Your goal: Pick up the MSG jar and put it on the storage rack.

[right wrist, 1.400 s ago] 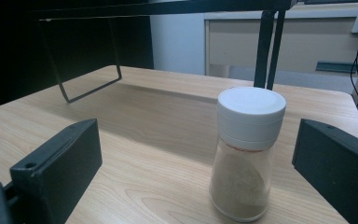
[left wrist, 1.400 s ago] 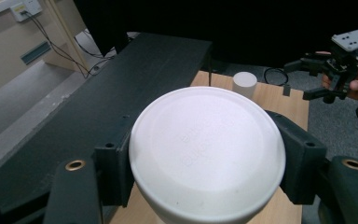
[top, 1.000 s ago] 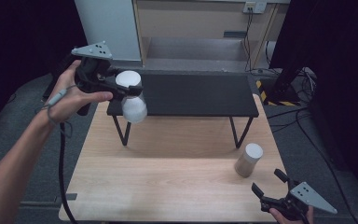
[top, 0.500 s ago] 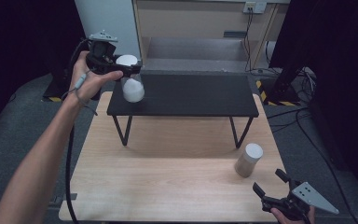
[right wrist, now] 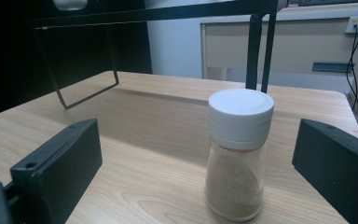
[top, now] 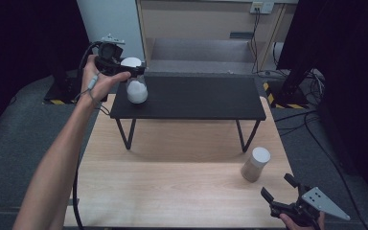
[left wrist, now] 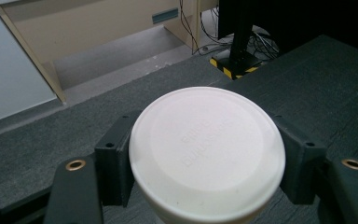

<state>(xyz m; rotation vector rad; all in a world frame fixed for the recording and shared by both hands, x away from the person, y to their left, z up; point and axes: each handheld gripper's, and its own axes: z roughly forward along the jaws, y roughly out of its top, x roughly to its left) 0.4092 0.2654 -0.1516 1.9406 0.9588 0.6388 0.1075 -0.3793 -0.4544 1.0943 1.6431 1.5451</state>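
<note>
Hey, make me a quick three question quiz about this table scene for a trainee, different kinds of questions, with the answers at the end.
1. True or false: the left tongs are shut on a white-capped jar.
2. What does the second spice jar stand on? A) the black raised shelf B) the wooden table C) the floor
3. Fill in: the right tongs are ____, touching nothing.

Key: 1 true; 2 B; 3 open
</note>
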